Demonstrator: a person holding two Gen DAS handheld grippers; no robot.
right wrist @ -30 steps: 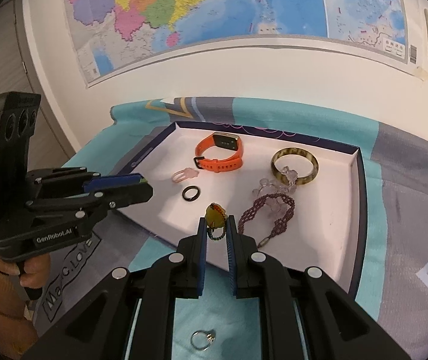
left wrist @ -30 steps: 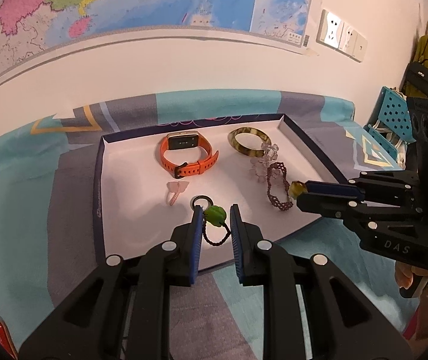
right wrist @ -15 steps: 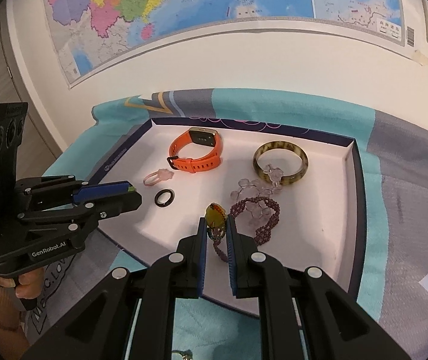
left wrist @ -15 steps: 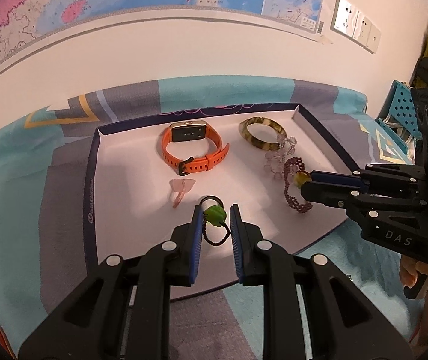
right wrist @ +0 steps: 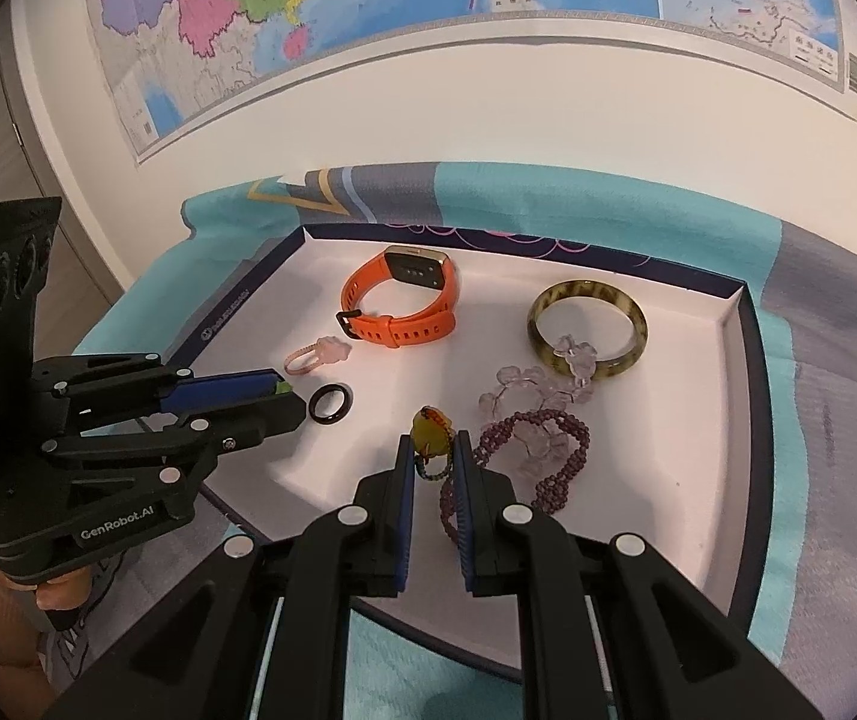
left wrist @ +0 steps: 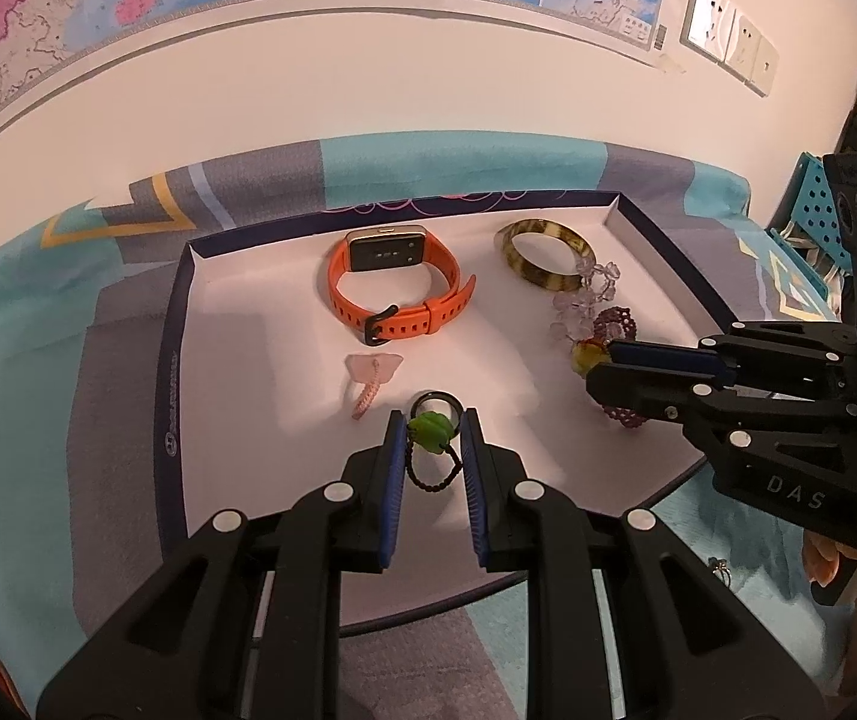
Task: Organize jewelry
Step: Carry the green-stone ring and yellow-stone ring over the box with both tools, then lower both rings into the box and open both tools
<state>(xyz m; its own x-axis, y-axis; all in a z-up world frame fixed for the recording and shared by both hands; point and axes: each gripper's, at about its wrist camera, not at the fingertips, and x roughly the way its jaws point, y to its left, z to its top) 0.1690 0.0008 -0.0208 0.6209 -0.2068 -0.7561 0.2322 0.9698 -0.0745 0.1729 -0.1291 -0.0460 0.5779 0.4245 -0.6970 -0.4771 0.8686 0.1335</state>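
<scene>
Left gripper (left wrist: 432,429) clamped on green bead (left wrist: 428,430) of a small cord ring, black cord loop (left wrist: 432,477) dangling below between the fingers, over near part of white tray (left wrist: 236,420), just above black ring (left wrist: 436,403). Right gripper (right wrist: 432,444) clamped on amber bead (right wrist: 430,431) of a second cord ring, held over the tray beside purple bead bracelet (right wrist: 542,456). Both pieces judged very light; beads hard, smooth, probably slippery; cords limp, apt to swing and snag. Best held on the bead flanks, as now, not the cord. Risk: bead twisting out if squeezed off-centre. Already in tray: orange watch (left wrist: 395,291), brown bangle (left wrist: 545,258), clear bead bracelet (left wrist: 584,300), pink ring (left wrist: 371,381). Small metal ring (left wrist: 719,570) outside the tray, on the cloth.
</scene>
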